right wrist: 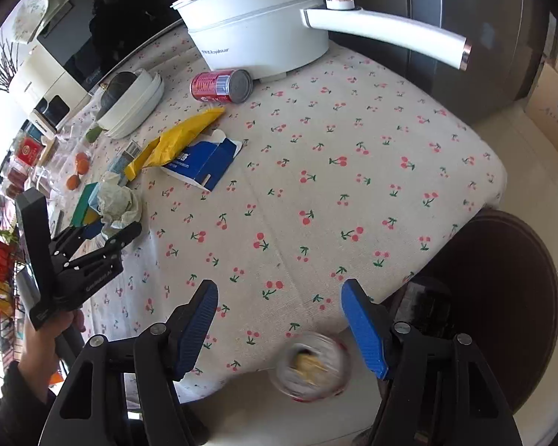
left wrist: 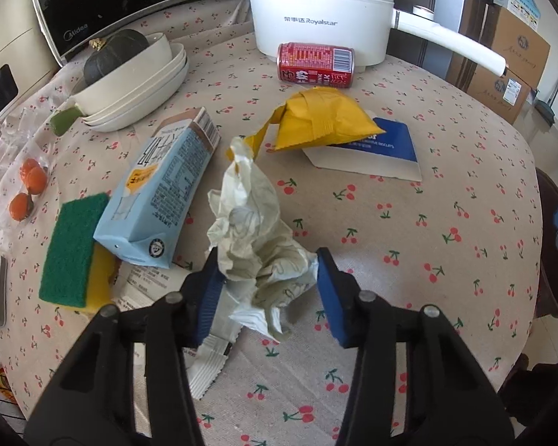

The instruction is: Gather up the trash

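The counter (left wrist: 446,186) is covered with a cherry-print cloth. At far left lie a green-and-yellow sponge (left wrist: 74,249) and a light-blue carton (left wrist: 160,193) on its side, touching. The left gripper (left wrist: 268,290) has its blue pads on either side of a crumpled pale wrapper (left wrist: 249,230); whether the pads press the wrapper cannot be told. Beyond it a yellow bag (left wrist: 323,119) rests on a flattened blue box (left wrist: 383,148). Farther back a red can (left wrist: 315,62) lies on its side against a white electric pot (left wrist: 323,11). The right gripper (right wrist: 279,323) is spread wide at the near right counter edge, holding nothing. Just below it a blurred round cup (right wrist: 312,366) shows, apart from both fingers.
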`<state>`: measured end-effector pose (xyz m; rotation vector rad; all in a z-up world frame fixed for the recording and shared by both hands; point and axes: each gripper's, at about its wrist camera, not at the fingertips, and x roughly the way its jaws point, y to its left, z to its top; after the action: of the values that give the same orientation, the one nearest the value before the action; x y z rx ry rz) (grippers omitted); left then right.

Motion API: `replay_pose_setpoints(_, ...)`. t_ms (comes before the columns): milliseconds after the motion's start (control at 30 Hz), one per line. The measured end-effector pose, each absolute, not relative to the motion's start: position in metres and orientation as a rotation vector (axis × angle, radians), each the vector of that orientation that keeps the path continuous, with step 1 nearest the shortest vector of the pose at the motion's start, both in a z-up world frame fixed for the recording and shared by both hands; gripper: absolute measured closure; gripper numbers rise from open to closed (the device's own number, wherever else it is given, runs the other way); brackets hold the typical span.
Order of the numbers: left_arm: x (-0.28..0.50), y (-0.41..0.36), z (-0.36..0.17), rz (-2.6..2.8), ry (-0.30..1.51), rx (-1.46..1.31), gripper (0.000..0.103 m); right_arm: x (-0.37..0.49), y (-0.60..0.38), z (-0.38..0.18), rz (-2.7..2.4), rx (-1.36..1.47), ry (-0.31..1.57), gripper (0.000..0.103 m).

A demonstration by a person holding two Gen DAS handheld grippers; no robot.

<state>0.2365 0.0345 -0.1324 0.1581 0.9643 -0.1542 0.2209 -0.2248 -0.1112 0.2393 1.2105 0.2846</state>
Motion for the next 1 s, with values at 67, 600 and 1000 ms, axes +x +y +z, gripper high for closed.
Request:
replay_pose_setpoints(67,0.235,0.032,-0.13,-0.157,0.963,0.157,0.061,0.224,-0.224,-0.123,0.28,0.245,1.261,0.033)
replay_pose_setpoints(600,0.152,0.054,-0.076,-0.317,0.918,0.123,0.063,0.122,-0.217,-0.192,0.334,0.072,1.426,0.016)
replay_pose_setpoints(1000,0.098,0.109,-0.07,-0.3,0.905,0.092,0.063,-0.06,-0.108,-0.419,0.596,-0.373,1.817,0.015)
